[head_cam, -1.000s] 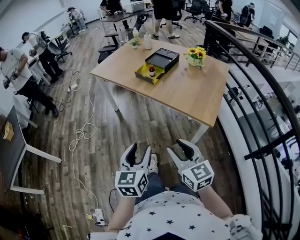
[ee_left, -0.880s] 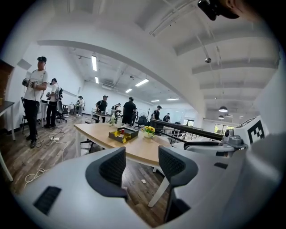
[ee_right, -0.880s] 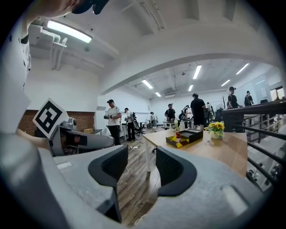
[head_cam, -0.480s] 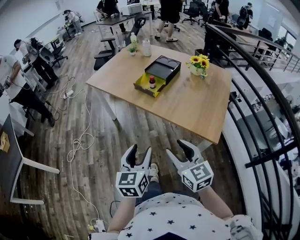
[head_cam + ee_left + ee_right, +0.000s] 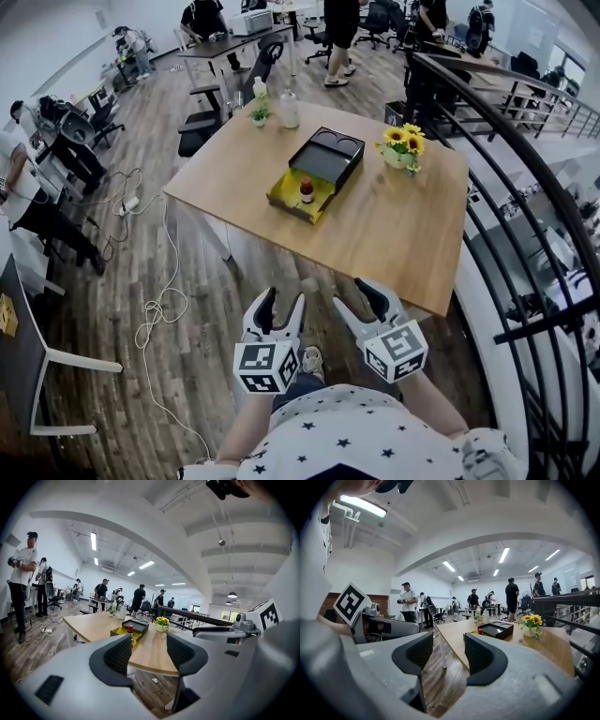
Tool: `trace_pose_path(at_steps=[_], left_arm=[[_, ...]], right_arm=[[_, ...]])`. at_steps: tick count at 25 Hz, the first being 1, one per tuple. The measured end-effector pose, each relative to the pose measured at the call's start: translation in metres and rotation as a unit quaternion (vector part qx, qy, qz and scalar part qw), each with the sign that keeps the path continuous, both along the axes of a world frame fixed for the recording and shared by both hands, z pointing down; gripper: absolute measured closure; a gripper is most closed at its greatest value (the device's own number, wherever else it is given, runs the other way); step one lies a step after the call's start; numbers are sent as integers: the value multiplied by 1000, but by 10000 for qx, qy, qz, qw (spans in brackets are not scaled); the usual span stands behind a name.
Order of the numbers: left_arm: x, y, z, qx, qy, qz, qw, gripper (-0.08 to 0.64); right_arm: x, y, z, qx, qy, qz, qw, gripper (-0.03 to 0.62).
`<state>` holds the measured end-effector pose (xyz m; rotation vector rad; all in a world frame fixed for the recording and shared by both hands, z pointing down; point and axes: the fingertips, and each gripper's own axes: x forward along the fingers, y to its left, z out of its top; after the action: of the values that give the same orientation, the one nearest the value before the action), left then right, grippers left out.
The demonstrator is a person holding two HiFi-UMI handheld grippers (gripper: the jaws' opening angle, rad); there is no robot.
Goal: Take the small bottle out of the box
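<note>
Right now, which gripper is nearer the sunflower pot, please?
Right. The right gripper is short of the table, nearly in line with the sunflower pot; the left gripper is farther to its left.

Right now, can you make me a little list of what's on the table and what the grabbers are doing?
table: wooden, pale top
box: open, yellow and black, on the table
small bottle: red cap, upright in the yellow part
sunflowers: on the table, right of the box
left gripper: jaws apart, nothing between them
right gripper: jaws apart, nothing between them
</note>
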<state>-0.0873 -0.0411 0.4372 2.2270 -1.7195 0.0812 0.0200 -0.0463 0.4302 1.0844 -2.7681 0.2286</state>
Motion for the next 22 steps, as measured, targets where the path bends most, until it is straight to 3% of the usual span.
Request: trace_pose_path(at_steps=[22], left_arm=[[-60, -163, 4, -24, -23, 399, 9992, 344]], right_arm=[[-65, -153, 4, 12, 7, 300, 9995, 397]])
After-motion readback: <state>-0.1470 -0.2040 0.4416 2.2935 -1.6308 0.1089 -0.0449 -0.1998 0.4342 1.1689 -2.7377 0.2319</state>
